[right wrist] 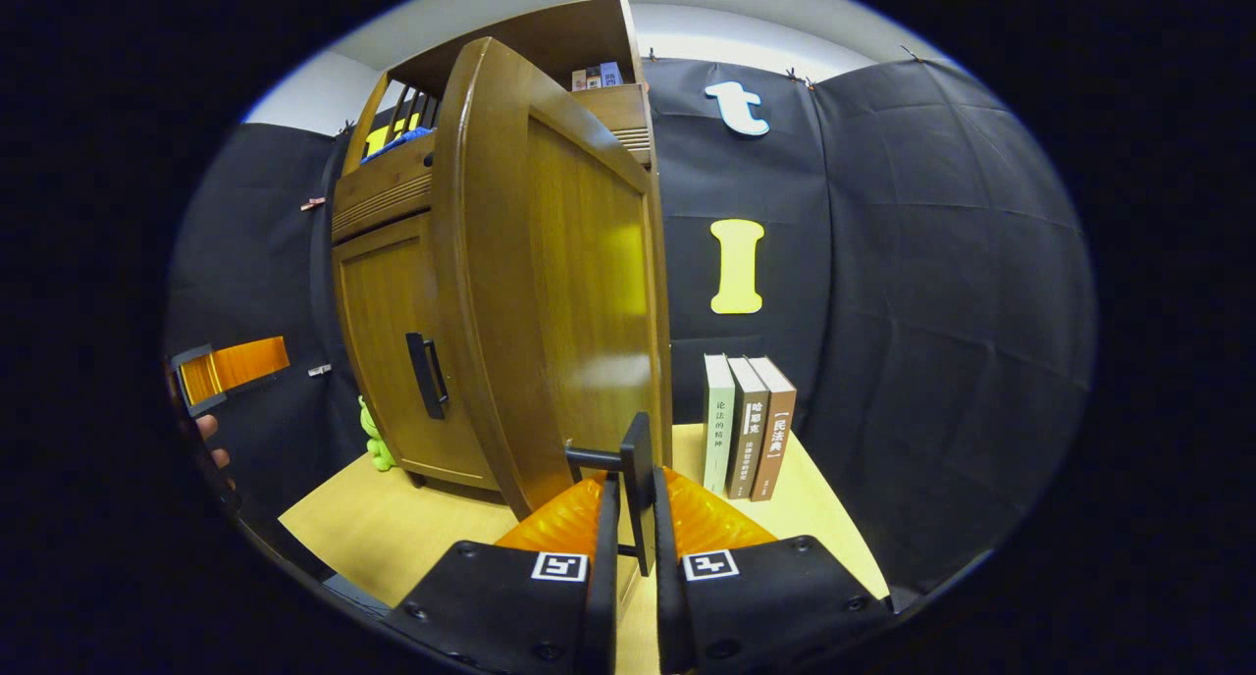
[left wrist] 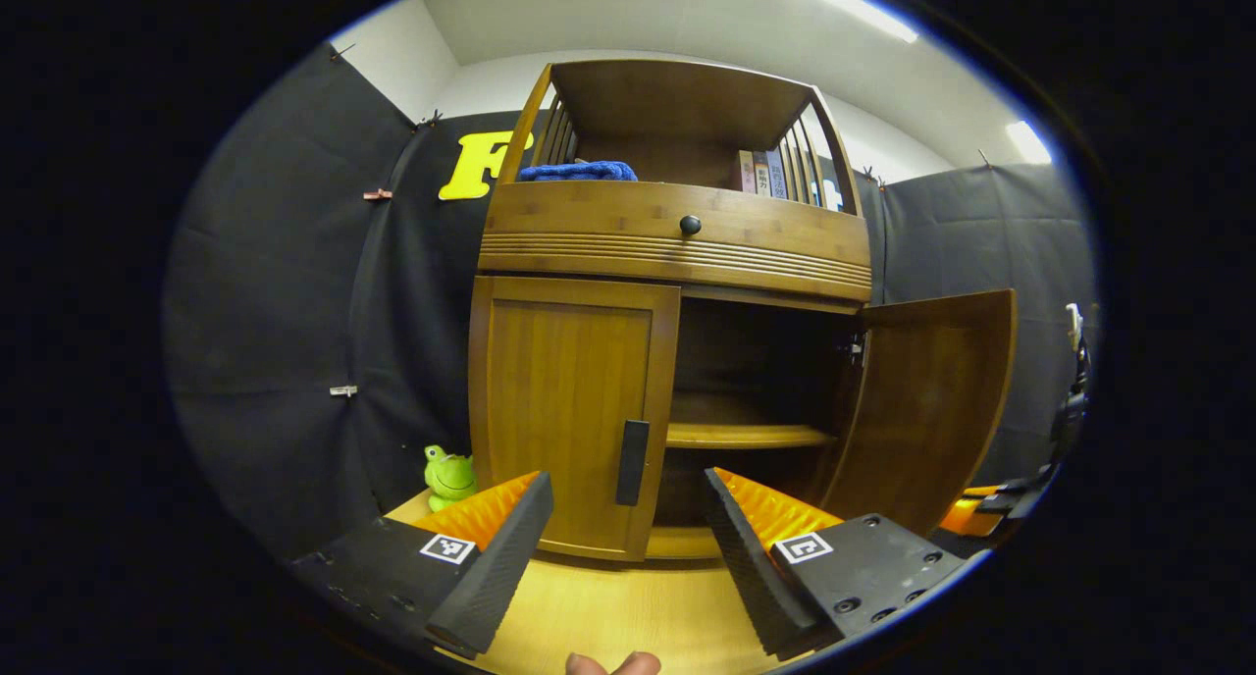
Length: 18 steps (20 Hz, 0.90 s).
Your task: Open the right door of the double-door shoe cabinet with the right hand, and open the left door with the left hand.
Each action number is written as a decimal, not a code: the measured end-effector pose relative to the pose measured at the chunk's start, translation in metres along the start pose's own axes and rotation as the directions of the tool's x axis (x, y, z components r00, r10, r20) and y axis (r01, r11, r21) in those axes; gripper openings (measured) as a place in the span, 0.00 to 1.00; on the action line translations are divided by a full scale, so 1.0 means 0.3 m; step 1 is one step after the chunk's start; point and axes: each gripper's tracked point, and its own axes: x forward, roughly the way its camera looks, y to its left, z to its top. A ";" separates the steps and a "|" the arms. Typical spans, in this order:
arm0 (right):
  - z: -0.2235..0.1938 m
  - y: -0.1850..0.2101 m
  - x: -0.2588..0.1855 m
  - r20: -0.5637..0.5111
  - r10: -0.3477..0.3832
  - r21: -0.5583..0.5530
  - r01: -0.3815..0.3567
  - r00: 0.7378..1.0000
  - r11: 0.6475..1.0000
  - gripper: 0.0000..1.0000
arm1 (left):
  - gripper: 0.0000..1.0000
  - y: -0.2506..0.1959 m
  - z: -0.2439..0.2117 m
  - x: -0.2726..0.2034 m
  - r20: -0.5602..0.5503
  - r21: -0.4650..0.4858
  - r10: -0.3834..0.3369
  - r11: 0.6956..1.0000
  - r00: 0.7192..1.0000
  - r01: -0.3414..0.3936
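Observation:
The wooden shoe cabinet stands on a light table. Its right door is swung wide open, baring an inner shelf. The left door is closed, its black handle near the middle edge. My left gripper is open, a short way in front of that handle, touching nothing. In the right gripper view the open right door fills the middle, and my right gripper is shut on its black handle. The left door's handle and the left gripper appear farther left.
A green frog toy sits at the cabinet's left foot. Three books stand on the table right of the open door. A drawer with a black knob lies above the doors, with a blue cloth on top.

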 end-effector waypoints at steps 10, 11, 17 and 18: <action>0.067 -0.223 -0.082 0.054 -0.080 -0.038 0.083 0.995 0.996 0.17 | 0.97 -0.007 0.019 -0.009 0.004 0.006 0.019 1.000 1.000 -0.019; 0.083 -0.233 -0.096 0.065 -0.075 -0.032 0.077 0.995 0.997 0.17 | 0.93 -0.007 0.021 -0.004 0.008 0.007 0.016 1.000 1.000 -0.016; 0.131 -0.268 -0.200 0.095 -0.133 -0.013 0.135 0.987 0.991 0.17 | 0.95 -0.052 0.017 0.053 0.008 0.019 -0.023 1.000 1.000 0.023; 0.155 -0.291 -0.229 0.112 -0.166 -0.013 0.168 0.980 0.986 0.18 | 0.94 -0.061 0.015 0.065 0.014 0.026 -0.033 0.999 0.999 0.032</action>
